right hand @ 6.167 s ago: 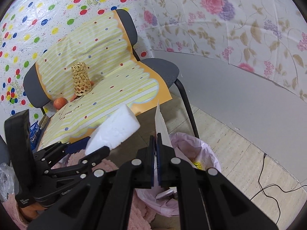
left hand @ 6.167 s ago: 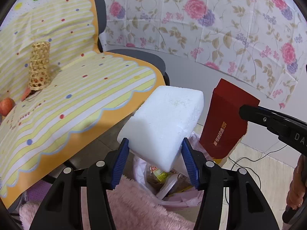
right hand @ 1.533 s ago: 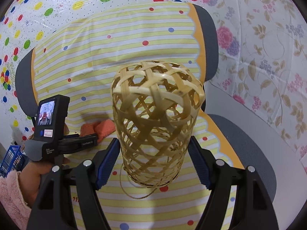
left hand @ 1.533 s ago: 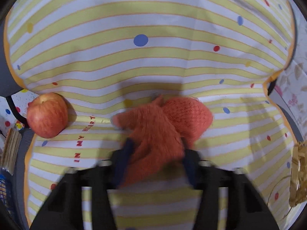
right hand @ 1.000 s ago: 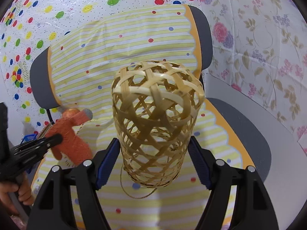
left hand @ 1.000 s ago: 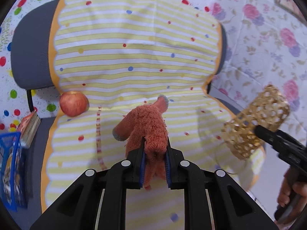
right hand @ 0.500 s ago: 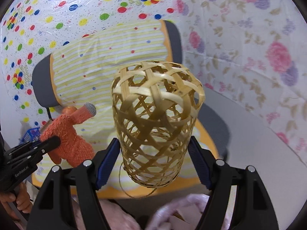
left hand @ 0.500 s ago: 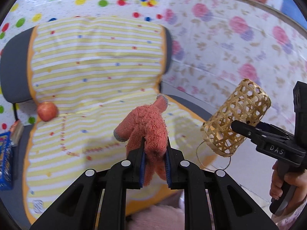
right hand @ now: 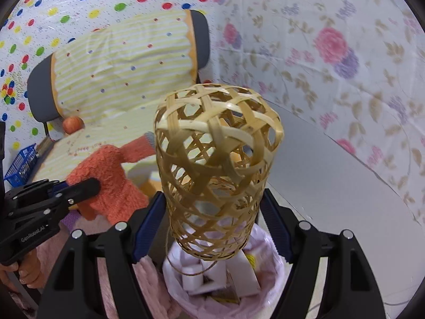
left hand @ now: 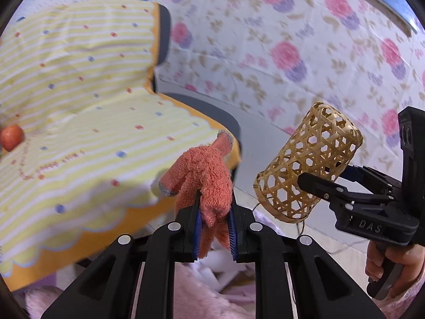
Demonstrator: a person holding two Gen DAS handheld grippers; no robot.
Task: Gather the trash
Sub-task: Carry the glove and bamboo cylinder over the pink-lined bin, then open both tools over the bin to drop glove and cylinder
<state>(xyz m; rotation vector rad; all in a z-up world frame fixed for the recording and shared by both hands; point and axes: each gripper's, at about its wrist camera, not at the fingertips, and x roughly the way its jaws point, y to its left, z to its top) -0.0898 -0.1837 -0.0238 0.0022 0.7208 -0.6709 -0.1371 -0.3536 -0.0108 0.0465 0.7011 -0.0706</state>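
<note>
Left gripper (left hand: 213, 230) is pinching one fuzzy orange glove (left hand: 204, 175) between nearly closed blue pads, its grey-tipped fingers pointing up and away, while the right gripper (right hand: 211, 224) is clamping one woven bamboo cylinder (right hand: 216, 170) with jaws spread wide, its long axis running forward along the fingers, domed end away. Below both is sitting one pink-lined trash bag (right hand: 268, 250) holding white foam blocks, and beyond, one red apple (right hand: 72, 124) is resting on a chair draped in yellow-striped, dotted cloth (right hand: 124, 61).
</note>
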